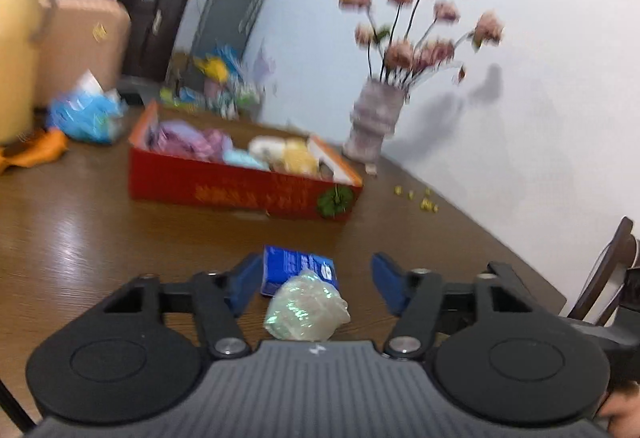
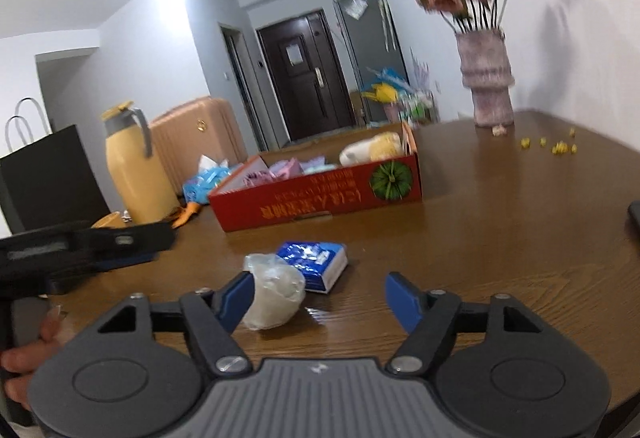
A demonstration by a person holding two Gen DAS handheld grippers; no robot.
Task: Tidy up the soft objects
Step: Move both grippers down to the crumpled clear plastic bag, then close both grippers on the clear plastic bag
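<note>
A white soft ball in clear wrap [image 1: 306,306] [image 2: 274,296] lies on the brown table, touching a blue tissue pack [image 1: 298,270] [image 2: 314,265] just behind it. A red cardboard box [image 1: 240,184] [image 2: 316,194] farther back holds several soft items, pink, light blue and yellow. My left gripper [image 1: 316,284] is open, its fingers on either side of the ball and pack. My right gripper [image 2: 320,298] is open and empty; the ball lies by its left finger [image 2: 238,296]. The left gripper also shows at the left of the right wrist view [image 2: 120,242].
A vase of pink flowers [image 1: 376,122] [image 2: 486,82] stands by the wall, with small yellow bits [image 2: 556,146] on the table near it. A yellow jug [image 2: 136,166], a blue bag [image 1: 86,114], a black paper bag [image 2: 44,174] and a chair [image 1: 608,270] border the table.
</note>
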